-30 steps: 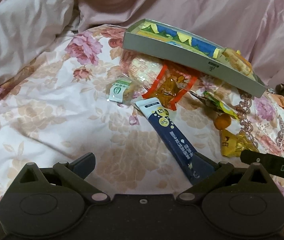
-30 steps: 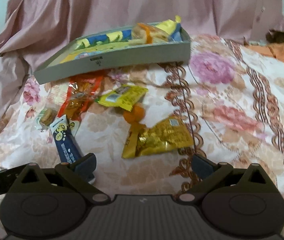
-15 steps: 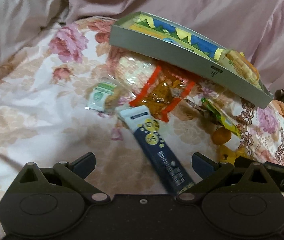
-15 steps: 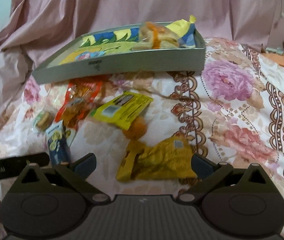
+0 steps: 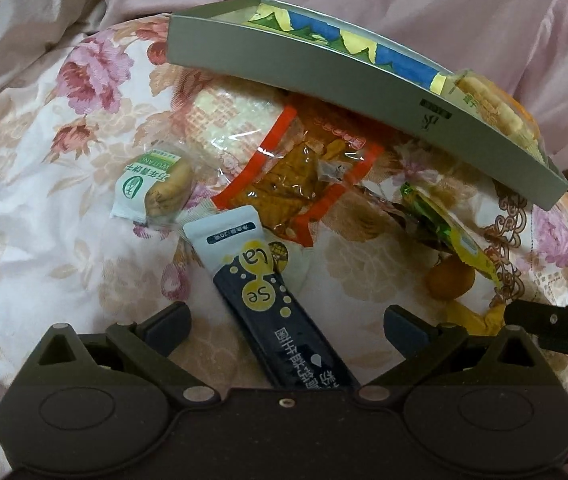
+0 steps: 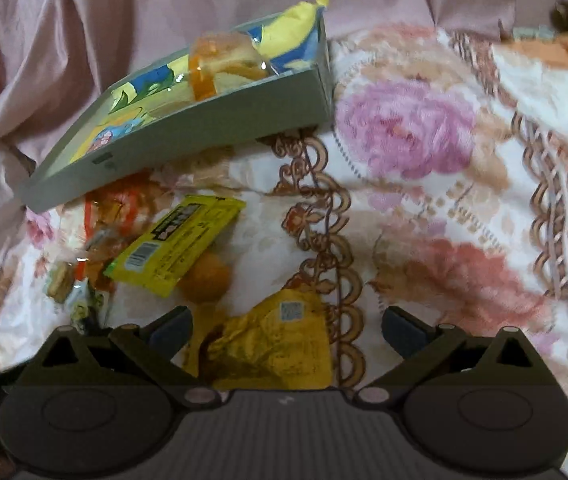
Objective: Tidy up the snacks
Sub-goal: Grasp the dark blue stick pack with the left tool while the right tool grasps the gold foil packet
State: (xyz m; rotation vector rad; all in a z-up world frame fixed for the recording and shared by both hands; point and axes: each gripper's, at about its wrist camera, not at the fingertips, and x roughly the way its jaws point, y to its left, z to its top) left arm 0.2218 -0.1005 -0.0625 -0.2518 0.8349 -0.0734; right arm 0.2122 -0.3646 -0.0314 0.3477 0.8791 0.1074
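Observation:
A grey cardboard tray (image 5: 323, 84) (image 6: 188, 140) with snacks inside lies at the back of a flowered bedspread. In front of it are loose snacks. A dark blue and white stick pack (image 5: 272, 300) runs between the fingers of my open left gripper (image 5: 285, 322). Beyond it lie an orange-trimmed clear packet (image 5: 303, 176), a small green-and-white biscuit pack (image 5: 156, 188), a yellow-green pack (image 5: 447, 236) (image 6: 180, 248) and a small orange fruit (image 5: 449, 280) (image 6: 206, 278). My open right gripper (image 6: 285, 324) straddles a crumpled golden wrapper (image 6: 272, 344).
Pink sheets (image 5: 483, 12) are bunched up behind the tray and at the left. The flowered bedspread (image 6: 463, 220) stretches bare to the right of the snacks. The right gripper's dark body (image 5: 559, 328) shows at the left wrist view's right edge.
Both grippers have moved forward and down toward the snacks. The stick pack now lies between the left fingers, and the golden wrapper between the right fingers. Both stay open.

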